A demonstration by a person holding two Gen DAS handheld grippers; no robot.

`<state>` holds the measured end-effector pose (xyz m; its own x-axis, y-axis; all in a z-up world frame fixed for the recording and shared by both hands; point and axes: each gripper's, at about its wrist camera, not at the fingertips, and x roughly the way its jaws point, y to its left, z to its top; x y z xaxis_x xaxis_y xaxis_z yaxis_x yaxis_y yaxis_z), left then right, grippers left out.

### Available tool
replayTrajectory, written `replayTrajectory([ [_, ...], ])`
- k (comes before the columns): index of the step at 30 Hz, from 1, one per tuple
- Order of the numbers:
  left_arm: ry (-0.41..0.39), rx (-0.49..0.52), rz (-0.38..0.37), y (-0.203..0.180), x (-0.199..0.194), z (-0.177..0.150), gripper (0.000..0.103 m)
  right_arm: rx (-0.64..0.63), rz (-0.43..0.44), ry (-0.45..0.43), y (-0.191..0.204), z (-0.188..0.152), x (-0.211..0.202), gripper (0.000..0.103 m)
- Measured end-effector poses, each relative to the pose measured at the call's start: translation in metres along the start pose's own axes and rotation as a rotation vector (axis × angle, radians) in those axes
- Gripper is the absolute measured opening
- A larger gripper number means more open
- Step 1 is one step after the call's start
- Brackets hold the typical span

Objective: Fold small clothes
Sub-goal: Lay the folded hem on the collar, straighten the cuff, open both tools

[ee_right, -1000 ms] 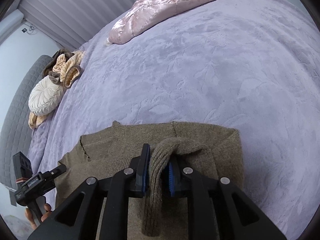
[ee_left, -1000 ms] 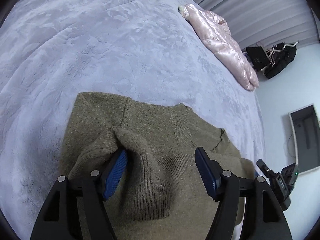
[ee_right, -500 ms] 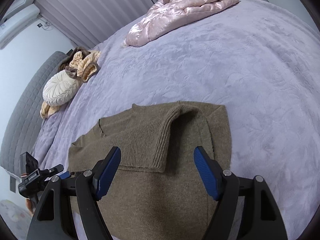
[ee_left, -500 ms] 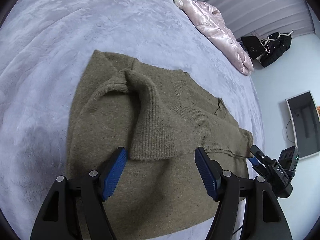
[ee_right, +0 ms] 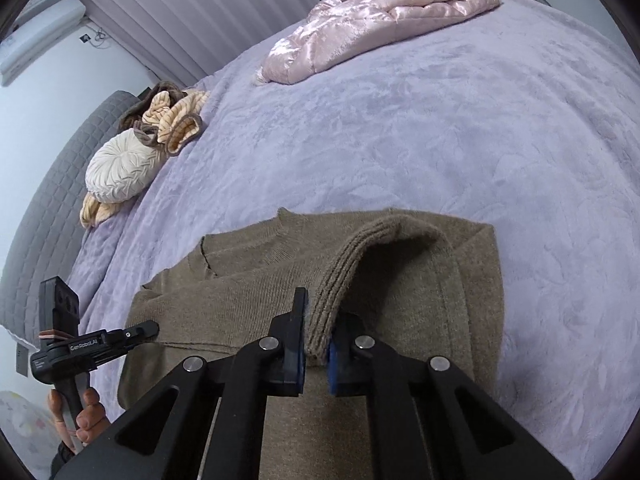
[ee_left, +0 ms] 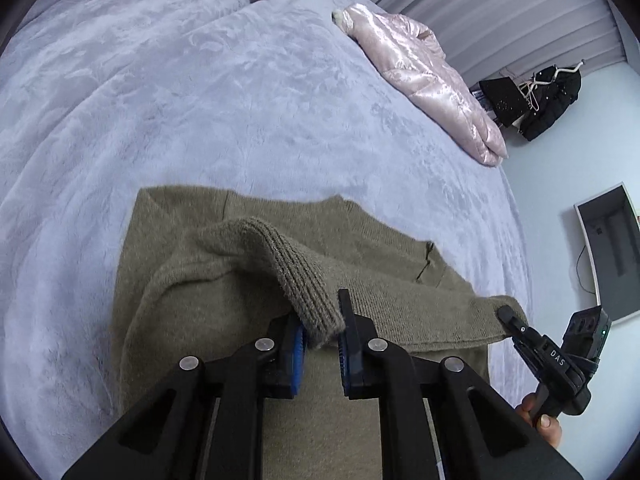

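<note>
Nearest, the left gripper (ee_left: 322,334) is seen with its jaws just drawn in, pinching the ribbed hem of an olive sweater (ee_left: 208,280) between the blue pads (ee_left: 298,340); the fabric is lifted into a ridge ahead of the jaws. The right gripper (ee_right: 316,334) is likewise just closed, clamped narrowly on a ribbed fold of the same sweater (ee_right: 256,280). The sweater is spread on a lilac bedspread (ee_right: 440,128), at its near edge, with the collar pointing away. In each view the other gripper is noted at the garment's far corner, held by a hand (ee_right: 86,416). Further back on the bedspread, well apart from the sweater, a pink quilted jacket (ee_right: 372,12) is laid. Beyond, by the grey headboard (ee_right: 48,184), a round cream cushion (ee_right: 120,170) and a striped tan garment (ee_right: 176,120) are recorded. A dark screen (ee_left: 608,248) is seen on the wall.
</note>
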<state>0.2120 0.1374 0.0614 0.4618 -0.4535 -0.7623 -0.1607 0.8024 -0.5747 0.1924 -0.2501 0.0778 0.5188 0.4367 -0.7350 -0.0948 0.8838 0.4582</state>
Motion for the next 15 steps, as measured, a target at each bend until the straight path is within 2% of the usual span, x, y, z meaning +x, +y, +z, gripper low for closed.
replayTrajectory([
  [5,-0.049,-0.111,-0.046,0.014,0.004,0.028,0.016,0.06,0.041,-0.052,-0.002,0.025,0.003,0.008],
  [6,-0.052,-0.145,-0.05,0.018,0.007,0.033,0.027,0.08,0.054,-0.062,-0.004,0.03,0.006,0.008],
  [7,-0.058,-0.178,-0.045,0.024,0.009,0.036,0.061,0.106,0.067,-0.07,-0.007,0.034,0.009,0.009],
  [9,-0.114,-0.227,0.006,0.032,0.006,0.038,0.103,0.156,0.071,-0.082,-0.012,0.041,0.017,0.013],
  [10,-0.158,-0.238,0.028,0.036,0.001,0.038,0.102,0.172,0.059,-0.079,-0.014,0.043,0.021,0.014],
  [11,-0.174,-0.235,0.014,0.039,-0.003,0.038,0.102,0.184,0.051,-0.073,-0.016,0.045,0.025,0.016],
  [12,-0.172,-0.236,-0.003,0.042,-0.003,0.039,0.102,0.191,0.043,-0.07,-0.017,0.045,0.029,0.016],
  [13,-0.167,-0.242,-0.01,0.047,-0.005,0.039,0.102,0.19,0.035,-0.068,-0.018,0.044,0.031,0.021],
  [15,-0.183,-0.226,-0.007,0.052,-0.013,0.038,0.102,0.176,0.002,-0.073,-0.018,0.043,0.033,0.045],
])
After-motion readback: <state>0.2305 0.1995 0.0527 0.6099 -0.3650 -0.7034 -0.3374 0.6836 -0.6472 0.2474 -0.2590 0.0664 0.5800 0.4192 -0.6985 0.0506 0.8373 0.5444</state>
